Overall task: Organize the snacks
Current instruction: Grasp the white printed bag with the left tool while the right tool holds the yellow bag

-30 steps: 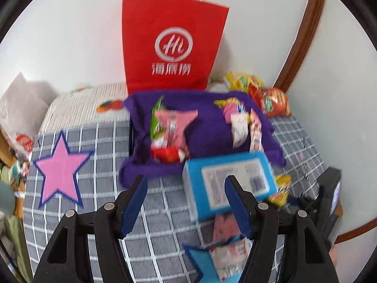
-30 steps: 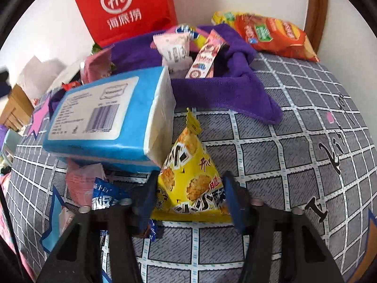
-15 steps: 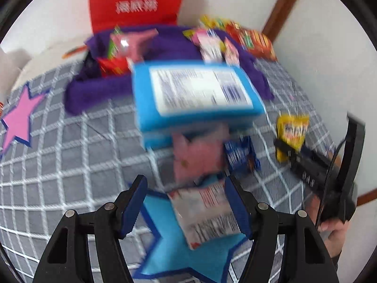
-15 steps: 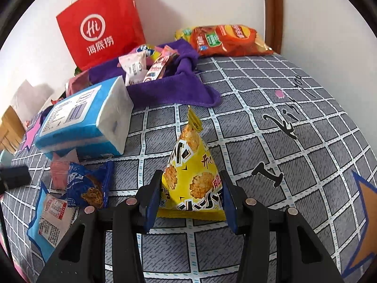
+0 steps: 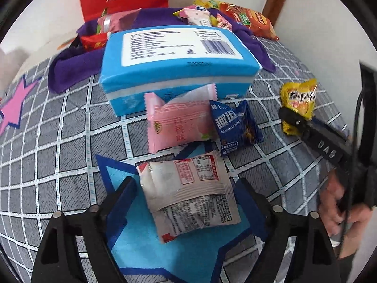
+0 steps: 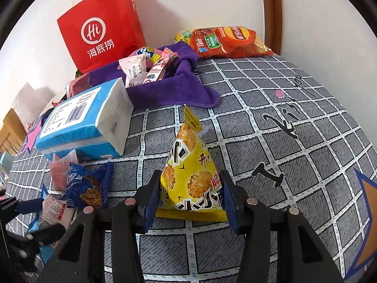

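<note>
A white snack packet (image 5: 188, 193) lies on a blue star of the grey checked bed cover (image 5: 59, 155). My left gripper (image 5: 186, 189) points down over it with a pad on each side; its jaws are opening and neither pad presses on the packet. My right gripper (image 6: 188, 200) is shut on a yellow triangular snack packet (image 6: 188, 176), which stands upright on the cover. The left wrist view shows that same yellow packet (image 5: 299, 99) at the far right in the right gripper (image 5: 306, 127), held by a person's hand (image 5: 339, 202).
A pink packet (image 5: 176, 122) and a dark blue cookie packet (image 5: 235, 125) lie in front of a blue tissue pack (image 5: 174, 56). Behind it, a purple cloth (image 6: 174, 87) holds several snacks. A red paper bag (image 6: 101, 30) and an orange chips bag (image 6: 226, 42) stand against the wall.
My left gripper has come down and forward from over the purple cloth to the white packet, and its jaws have spread wider. The right gripper has drawn back a little, still gripping the yellow packet.
</note>
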The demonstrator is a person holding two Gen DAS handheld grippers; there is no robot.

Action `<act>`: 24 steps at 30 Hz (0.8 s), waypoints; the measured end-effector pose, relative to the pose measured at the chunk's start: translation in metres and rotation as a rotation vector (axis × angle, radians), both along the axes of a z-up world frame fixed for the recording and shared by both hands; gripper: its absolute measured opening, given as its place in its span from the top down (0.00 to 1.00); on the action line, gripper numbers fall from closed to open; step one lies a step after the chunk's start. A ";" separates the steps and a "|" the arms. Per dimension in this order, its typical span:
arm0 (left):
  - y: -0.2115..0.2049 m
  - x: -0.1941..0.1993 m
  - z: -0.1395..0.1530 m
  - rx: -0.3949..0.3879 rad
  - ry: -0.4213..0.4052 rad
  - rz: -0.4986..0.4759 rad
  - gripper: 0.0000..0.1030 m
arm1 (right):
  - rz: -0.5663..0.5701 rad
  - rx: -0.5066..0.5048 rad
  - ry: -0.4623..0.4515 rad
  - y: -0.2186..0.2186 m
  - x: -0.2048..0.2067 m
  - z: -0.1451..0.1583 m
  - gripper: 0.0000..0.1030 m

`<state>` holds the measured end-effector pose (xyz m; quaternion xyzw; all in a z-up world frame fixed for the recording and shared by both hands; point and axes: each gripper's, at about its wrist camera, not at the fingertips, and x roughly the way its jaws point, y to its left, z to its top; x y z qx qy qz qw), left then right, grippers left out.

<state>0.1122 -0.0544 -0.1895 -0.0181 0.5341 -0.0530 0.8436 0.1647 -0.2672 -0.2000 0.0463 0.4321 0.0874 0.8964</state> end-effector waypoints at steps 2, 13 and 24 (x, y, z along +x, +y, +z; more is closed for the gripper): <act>-0.006 -0.002 -0.003 0.051 -0.019 -0.006 0.16 | -0.001 0.011 0.000 -0.001 0.000 0.000 0.53; 0.010 -0.009 0.003 0.045 -0.061 0.006 0.45 | -0.003 0.020 0.000 0.000 0.000 0.000 0.53; 0.021 -0.008 0.004 0.018 -0.065 0.017 0.56 | -0.003 0.013 0.002 0.001 0.000 0.000 0.53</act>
